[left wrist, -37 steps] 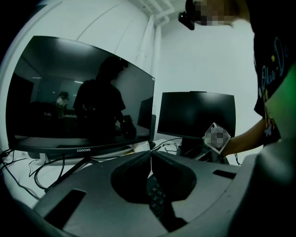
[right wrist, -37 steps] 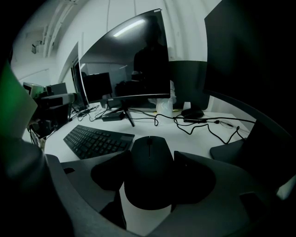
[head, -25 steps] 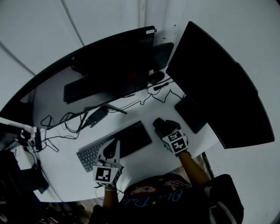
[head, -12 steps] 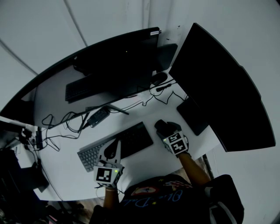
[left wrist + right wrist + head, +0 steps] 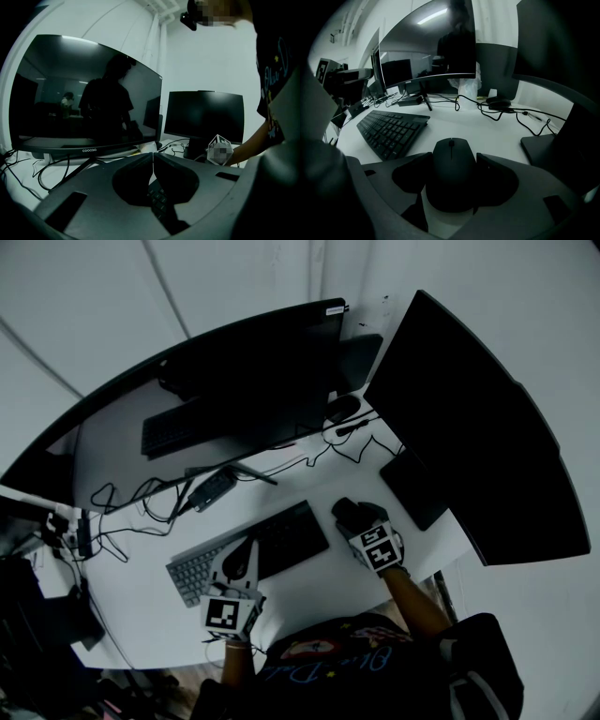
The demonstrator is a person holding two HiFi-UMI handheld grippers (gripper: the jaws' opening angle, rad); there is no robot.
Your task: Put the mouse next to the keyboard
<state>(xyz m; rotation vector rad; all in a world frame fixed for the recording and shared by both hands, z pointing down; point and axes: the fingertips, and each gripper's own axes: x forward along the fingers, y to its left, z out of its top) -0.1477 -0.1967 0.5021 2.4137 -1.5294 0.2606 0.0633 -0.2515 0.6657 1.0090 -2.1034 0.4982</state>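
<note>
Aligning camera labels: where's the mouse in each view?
Head view: mouse right of centre, just right of the keyboard.
Left gripper view: not visible.
Right gripper view: mouse low centre, gripped between the jaws.
Shared landmark: curved monitor, upper left in the head view, left in the left gripper view, top centre in the right gripper view.

An office workstation is shown. A white desk (image 5: 319, 592) is set against plain white walls (image 5: 112, 306) and is largely taken up by a wide curved monitor (image 5: 234, 371) and a second, flat monitor (image 5: 469, 418) (both screens are dark). A keyboard (image 5: 291, 535) is laid near the desk's front edge, with a black mouse (image 5: 451, 161) to its right. Loose cables (image 5: 141, 512) are trailed across the desktop beneath the curved screen, in which a dim room with figures is reflected.
</note>
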